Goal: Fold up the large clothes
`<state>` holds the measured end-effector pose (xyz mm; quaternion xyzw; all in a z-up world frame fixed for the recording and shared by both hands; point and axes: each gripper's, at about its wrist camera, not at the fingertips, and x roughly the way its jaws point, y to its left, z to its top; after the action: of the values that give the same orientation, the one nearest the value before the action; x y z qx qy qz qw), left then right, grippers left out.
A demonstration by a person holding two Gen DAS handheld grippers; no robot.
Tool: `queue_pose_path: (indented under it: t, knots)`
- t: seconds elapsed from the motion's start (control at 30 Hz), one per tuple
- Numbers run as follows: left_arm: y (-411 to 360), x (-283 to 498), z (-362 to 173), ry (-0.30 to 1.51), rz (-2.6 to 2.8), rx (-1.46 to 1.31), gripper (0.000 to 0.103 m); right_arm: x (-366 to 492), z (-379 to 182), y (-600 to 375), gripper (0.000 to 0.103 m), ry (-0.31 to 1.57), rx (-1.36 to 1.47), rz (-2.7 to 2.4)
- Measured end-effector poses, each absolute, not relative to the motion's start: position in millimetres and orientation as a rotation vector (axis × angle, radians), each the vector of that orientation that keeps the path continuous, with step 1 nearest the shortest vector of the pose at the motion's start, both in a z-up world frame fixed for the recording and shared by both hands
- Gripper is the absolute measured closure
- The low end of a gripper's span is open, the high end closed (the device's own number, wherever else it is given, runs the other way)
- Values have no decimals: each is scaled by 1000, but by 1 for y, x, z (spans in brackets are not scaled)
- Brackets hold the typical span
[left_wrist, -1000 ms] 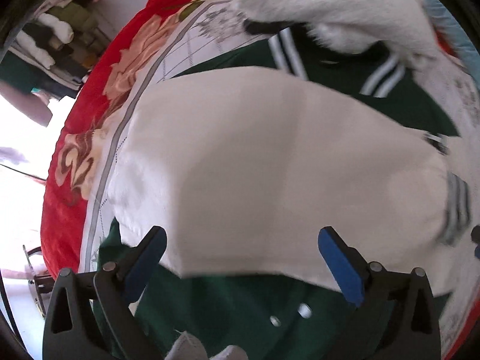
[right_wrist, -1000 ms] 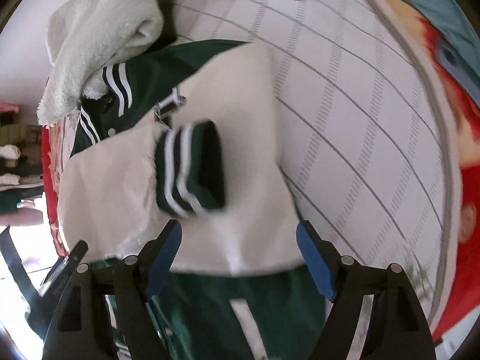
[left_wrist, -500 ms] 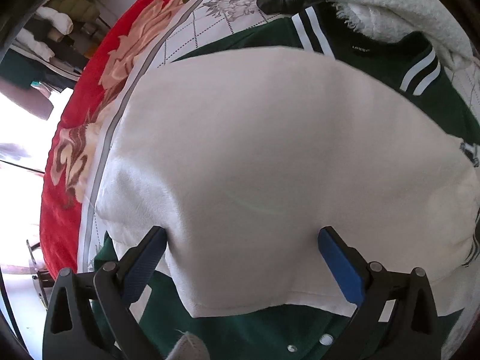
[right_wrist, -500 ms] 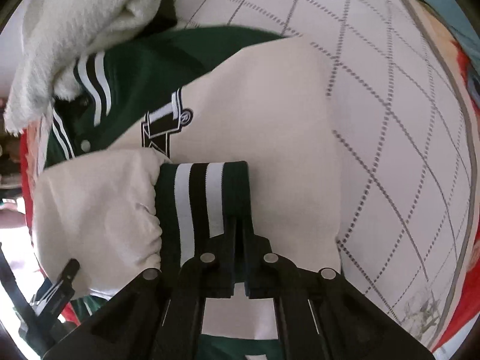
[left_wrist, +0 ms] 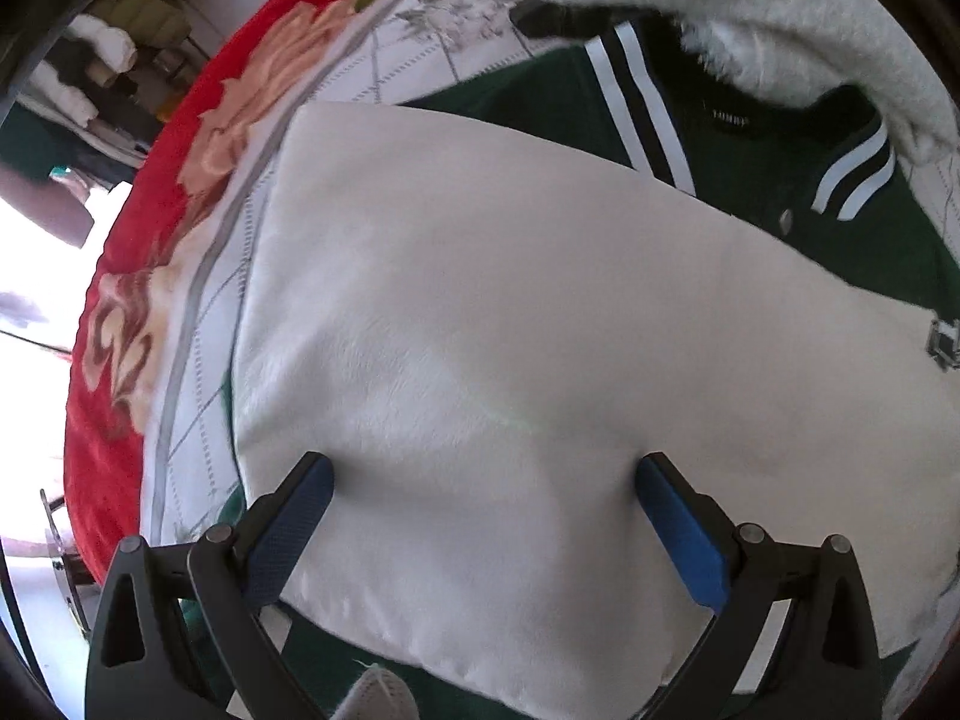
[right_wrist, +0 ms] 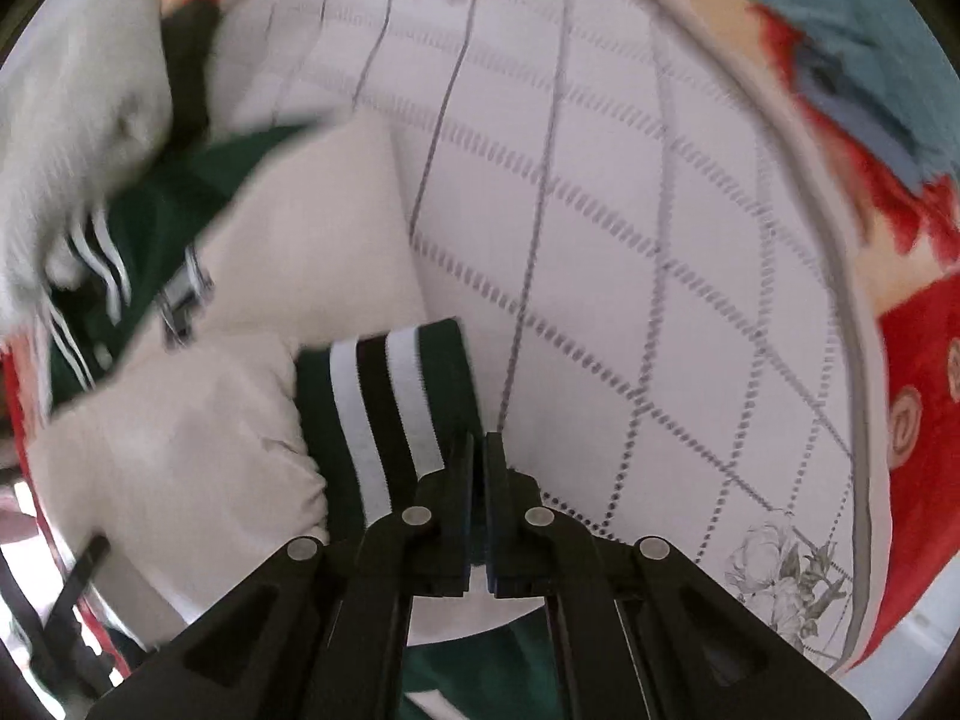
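Right hand-held gripper (right_wrist: 477,450) is clamped tight on the jacket's striped cuff (right_wrist: 384,396). Left hand-held gripper (left_wrist: 480,480) gapes wide, straddling the white sleeve (left_wrist: 510,324).

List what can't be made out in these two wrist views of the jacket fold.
- Left wrist: the jacket's green body is mostly hidden under its cream sleeve; the collar label is too small to read.
- Right wrist: motion blur smears the chest patch; the shut right claw hides whether any striped cuff fabric is pinched.
- Left claw: open, sleeve contact unclear.
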<state>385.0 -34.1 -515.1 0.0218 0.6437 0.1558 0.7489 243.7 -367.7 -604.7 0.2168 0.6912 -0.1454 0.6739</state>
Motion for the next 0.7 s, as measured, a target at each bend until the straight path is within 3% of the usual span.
queue_pose_path:
  t: [0.13, 0.23, 0.27, 0.3, 0.5, 0.7]
  knots:
    - [-38, 387, -513, 1403, 336, 75, 0, 251, -611, -370, 95, 1609, 465, -312]
    - [-39, 383, -497, 1398, 338, 55, 0, 251, -598, -376, 79, 1606, 457, -315]
    - [-38, 380, -488, 1389, 341, 43, 0, 249, -590, -378, 68, 1596, 445, -318]
    - [-38, 378, -484, 1383, 345, 38, 0, 247, -585, -378, 63, 1588, 440, -317]
    - [-21, 366, -454, 1325, 427, 47, 0, 222, -544, -365, 63, 1490, 404, -274]
    - [24, 371, -493, 1375, 537, 93, 0, 222, -559, -316, 63, 1500, 251, -226]
